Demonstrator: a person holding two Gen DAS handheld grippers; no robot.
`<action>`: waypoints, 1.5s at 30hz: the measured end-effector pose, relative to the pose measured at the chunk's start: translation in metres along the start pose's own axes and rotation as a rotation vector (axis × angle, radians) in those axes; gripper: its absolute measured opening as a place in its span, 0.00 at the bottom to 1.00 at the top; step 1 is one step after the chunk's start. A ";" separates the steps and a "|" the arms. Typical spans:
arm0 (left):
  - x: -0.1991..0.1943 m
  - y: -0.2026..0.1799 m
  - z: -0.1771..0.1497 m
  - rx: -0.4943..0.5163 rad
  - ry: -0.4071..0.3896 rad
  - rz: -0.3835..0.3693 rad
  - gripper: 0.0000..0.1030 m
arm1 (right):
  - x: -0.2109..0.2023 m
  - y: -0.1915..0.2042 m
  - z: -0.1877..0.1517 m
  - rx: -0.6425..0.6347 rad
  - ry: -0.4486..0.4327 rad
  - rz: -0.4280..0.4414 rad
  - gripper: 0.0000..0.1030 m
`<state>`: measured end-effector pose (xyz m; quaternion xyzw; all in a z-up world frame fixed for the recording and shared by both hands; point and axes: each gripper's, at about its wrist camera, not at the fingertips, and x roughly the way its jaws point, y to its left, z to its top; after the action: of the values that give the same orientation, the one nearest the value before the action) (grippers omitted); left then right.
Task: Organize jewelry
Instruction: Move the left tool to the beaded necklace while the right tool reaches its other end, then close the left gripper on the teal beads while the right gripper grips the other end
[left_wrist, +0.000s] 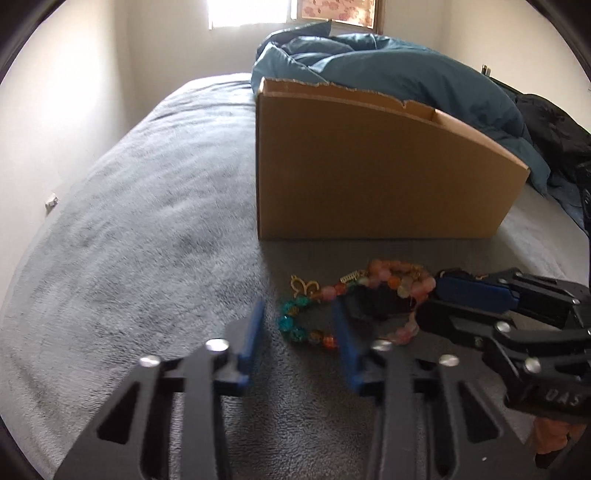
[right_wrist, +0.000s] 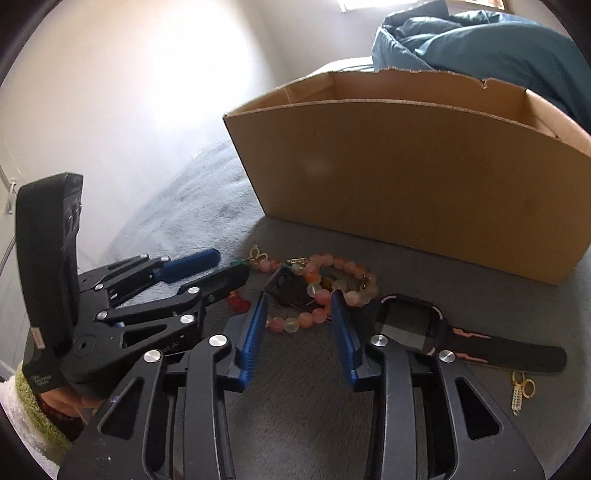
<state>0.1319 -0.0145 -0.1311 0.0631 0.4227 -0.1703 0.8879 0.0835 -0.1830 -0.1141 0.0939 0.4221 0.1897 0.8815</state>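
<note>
Nearest to me, the left gripper (left_wrist: 299, 343) has its jaws part way apart around the teal and orange bead bracelet (left_wrist: 295, 326); the pads seem not to press it yet, though the view is blurred. The right gripper (right_wrist: 299, 325) stands the same way around the pink bead bracelet (right_wrist: 321, 291). A black smartwatch (right_wrist: 406, 326) and gold earrings (right_wrist: 522, 391) lie beside them on the grey blanket (left_wrist: 129, 229). Behind stands the cardboard box (right_wrist: 406, 177). I judge that sorting has hardly begun: every visible piece is outside the box.
</note>
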 end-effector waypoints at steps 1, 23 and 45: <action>0.002 0.000 -0.001 0.000 0.006 0.003 0.20 | 0.003 0.000 0.001 -0.002 0.000 -0.006 0.31; 0.004 0.026 0.004 0.037 0.064 -0.160 0.16 | 0.034 -0.017 0.022 -0.047 0.171 0.083 0.25; 0.004 0.015 0.005 0.059 0.004 -0.088 0.09 | 0.060 -0.008 0.031 0.084 0.140 0.079 0.08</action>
<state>0.1434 -0.0025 -0.1315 0.0709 0.4216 -0.2217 0.8764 0.1445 -0.1655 -0.1397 0.1338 0.4860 0.2128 0.8370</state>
